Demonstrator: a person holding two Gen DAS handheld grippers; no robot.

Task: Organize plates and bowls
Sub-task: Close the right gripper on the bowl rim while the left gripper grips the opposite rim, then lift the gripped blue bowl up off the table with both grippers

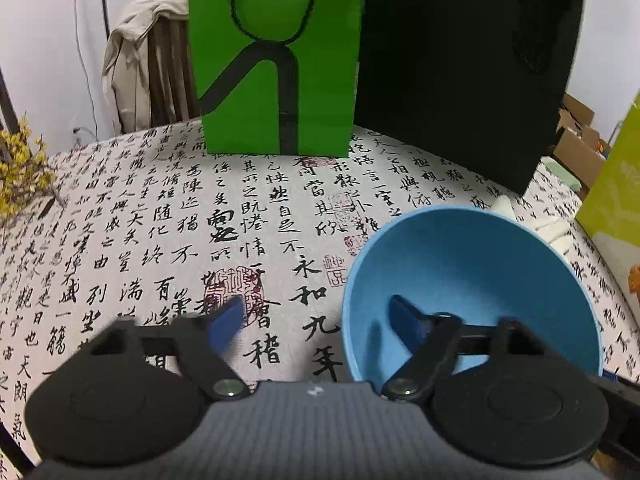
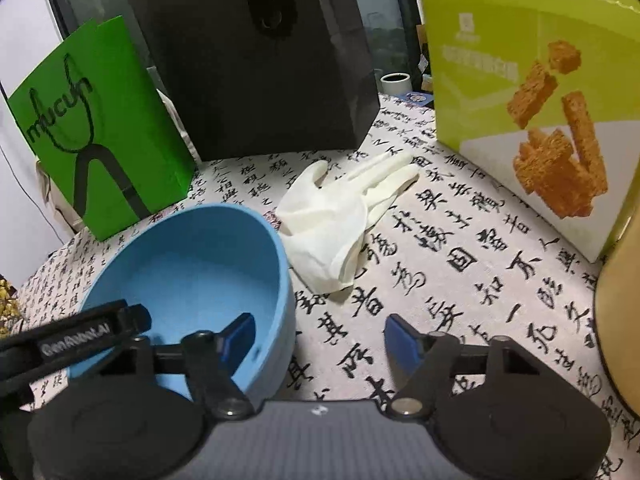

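In the left wrist view, the left gripper (image 1: 316, 320) stands astride the near left rim of the blue bowl (image 1: 472, 280). Its right finger is inside the bowl, and its left finger is outside, above the tablecloth (image 1: 160, 240). The jaws are apart and the pads do not press the wall, so the grip is not closed on it.

In the right wrist view, the right gripper (image 2: 320, 336) stands astride the right rim of the same blue bowl (image 2: 192, 272). Its left finger is inside, its right finger outside over the cloth. A gap shows between the pads and the wall, so this one is also released. Both grippers point downward at a slant toward the table.

The bowl sits upright on the cloth with black calligraphy. Just beside it, on its right in the right wrist view, lies a white glove (image 2: 336, 216), flat and crumpled. Farther back stand a green paper bag (image 2: 100, 136) and a black bag (image 2: 260, 60), side by side. At the right stands a yellow-green snack box (image 2: 500, 100).
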